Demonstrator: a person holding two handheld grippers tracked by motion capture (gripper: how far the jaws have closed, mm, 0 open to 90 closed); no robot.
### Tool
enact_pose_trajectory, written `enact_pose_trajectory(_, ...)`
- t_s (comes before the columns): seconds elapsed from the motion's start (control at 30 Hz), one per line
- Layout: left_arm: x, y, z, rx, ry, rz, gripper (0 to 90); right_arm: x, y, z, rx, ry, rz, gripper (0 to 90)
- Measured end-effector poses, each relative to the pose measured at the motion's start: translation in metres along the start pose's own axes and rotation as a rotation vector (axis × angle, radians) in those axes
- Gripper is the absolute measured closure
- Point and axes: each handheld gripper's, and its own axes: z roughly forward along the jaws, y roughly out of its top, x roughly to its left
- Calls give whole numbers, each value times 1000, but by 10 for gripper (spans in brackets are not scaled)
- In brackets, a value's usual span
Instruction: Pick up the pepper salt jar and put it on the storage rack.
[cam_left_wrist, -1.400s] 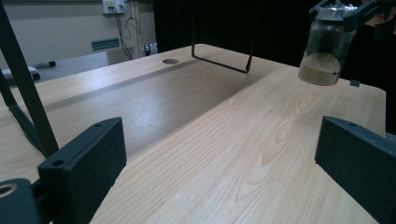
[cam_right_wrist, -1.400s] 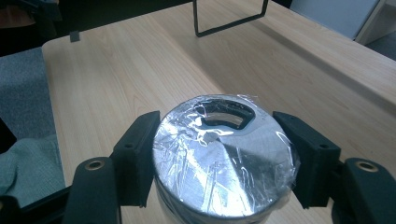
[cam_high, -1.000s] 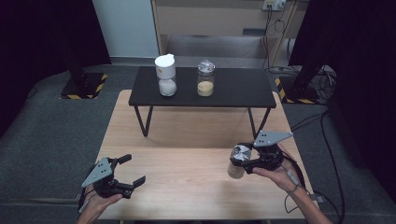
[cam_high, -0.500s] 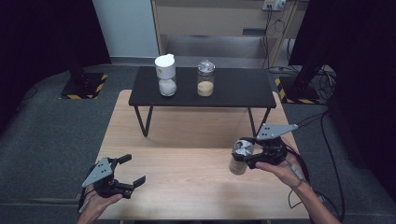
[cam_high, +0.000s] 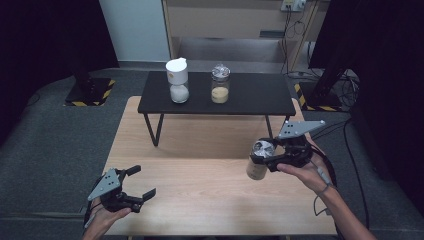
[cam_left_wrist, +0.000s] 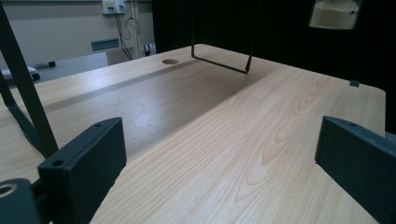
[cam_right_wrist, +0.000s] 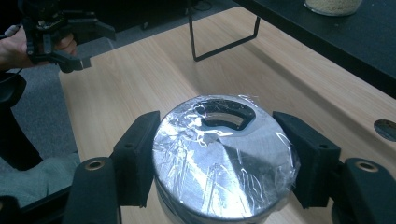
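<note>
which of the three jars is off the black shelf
The jar with the foil-covered lid, clamped in the right gripper above the wooden table; the other two stand on the shelf.

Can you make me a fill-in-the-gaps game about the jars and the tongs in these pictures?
1. The right tongs grip a jar with a ____ lid.
2. The left tongs hold ____.
3. On the black shelf stand ____ containers.
4. The table is made of ____.

Missing words: silver; nothing; two; wood

Right gripper (cam_high: 265, 159) clamping a silver-lidded glass jar (cam_high: 259, 164) above the light wooden table's (cam_high: 200, 195) right edge, left gripper (cam_high: 140, 182) open-jawed near its front-left corner
</note>
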Motion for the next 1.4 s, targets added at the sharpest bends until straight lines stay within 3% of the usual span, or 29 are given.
enact_pose_trajectory(0.97, 1, 0, 1, 4, -2, -3, 8, -12, 54, -14, 4, -74, 21, 355)
enact_pose_trajectory(1.4, 1, 0, 1, 3, -4, -4, 8, -18, 75, -18, 0, -132, 41, 355)
